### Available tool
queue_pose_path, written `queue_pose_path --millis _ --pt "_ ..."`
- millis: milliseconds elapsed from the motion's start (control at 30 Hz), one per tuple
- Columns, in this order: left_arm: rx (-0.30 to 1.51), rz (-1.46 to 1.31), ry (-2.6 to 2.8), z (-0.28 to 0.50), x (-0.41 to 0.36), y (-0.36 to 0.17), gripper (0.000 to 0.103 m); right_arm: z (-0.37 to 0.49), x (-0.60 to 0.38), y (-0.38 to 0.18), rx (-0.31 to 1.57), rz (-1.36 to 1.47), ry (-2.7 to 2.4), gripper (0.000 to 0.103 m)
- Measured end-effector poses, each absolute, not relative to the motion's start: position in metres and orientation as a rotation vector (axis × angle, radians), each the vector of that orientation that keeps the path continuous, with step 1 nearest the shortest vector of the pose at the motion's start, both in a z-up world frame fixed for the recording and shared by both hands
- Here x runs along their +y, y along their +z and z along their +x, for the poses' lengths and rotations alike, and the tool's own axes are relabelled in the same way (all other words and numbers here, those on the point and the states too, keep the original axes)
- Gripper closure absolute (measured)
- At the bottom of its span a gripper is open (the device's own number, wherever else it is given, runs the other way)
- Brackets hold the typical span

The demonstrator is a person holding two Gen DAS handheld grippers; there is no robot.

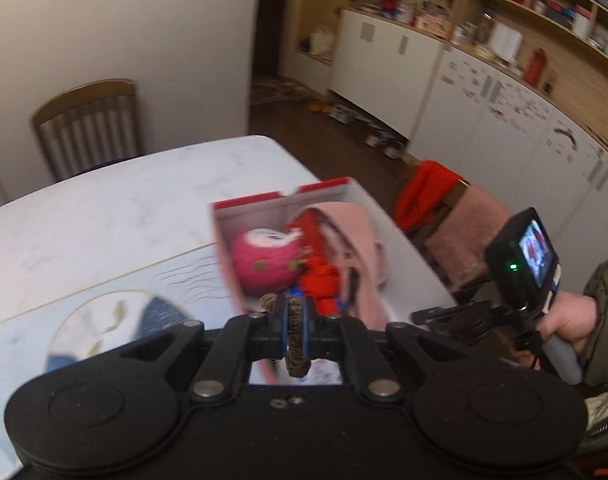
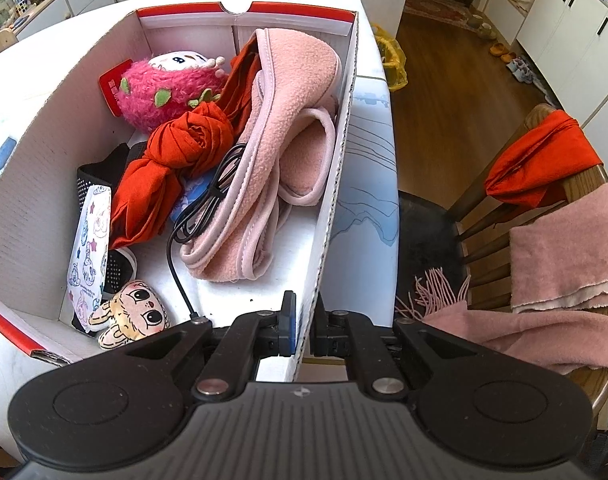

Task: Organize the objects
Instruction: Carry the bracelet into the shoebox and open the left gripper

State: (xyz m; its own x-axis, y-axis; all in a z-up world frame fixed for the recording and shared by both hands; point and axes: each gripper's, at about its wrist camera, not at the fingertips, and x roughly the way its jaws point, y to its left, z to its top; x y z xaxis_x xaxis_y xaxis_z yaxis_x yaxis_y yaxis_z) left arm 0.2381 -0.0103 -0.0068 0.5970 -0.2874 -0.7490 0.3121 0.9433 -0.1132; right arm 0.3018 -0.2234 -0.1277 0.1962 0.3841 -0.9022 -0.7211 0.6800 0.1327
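Box (image 2: 335, 184): white cardboard w/ red rim, on table (image 1: 104, 208); long axis runs away from my right cam, far end toward the chair.
Left gripper (image 1: 294, 316): jaws pinched on a braided cord (image 1: 295, 344), brown, hanging vertical btwn pads, just above box's near end.
Right gripper (image 2: 302, 322): jaws clamped on box's right wall at near corner.
Box contents: pink plush (image 2: 164, 88) at far-left, red cloth (image 2: 172, 160) mid, pink fleece (image 2: 272, 152) along right wall, black cable (image 2: 208, 200) over it.
Blur: I see left view smeared.
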Motion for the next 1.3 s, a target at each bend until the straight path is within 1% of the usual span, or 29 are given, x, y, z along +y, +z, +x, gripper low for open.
queue_pose_path --millis 233,567,833,1133,1233,1300 --pt "0.925 0.073 -0.464 0.264 -0.055 -0.038 0.099 0.303 -0.224 -0.128 1.131 -0.348 0.806 0.097" --pt "1.033 0.063 -0.613 0.281 -0.095 -0.084 0.099 0.304 -0.226 -0.128 1.135 -0.341 0.813 0.097" --pt "1.13 0.048 -0.645 0.294 -0.102 -0.123 0.099 0.305 -0.227 -0.129 1.135 -0.341 0.816 0.097" --pt "1.198 0.179 -0.618 0.297 -0.11 -0.146 0.099 0.305 -0.227 -0.128 1.135 -0.342 0.818 0.097" --pt "1.223 0.214 -0.588 0.3 -0.111 -0.155 0.098 0.305 -0.227 -0.129 1.135 -0.341 0.817 0.097" --pt "1.239 0.221 -0.575 0.301 -0.11 -0.159 0.095 0.305 -0.228 -0.129 1.135 -0.342 0.817 0.097"
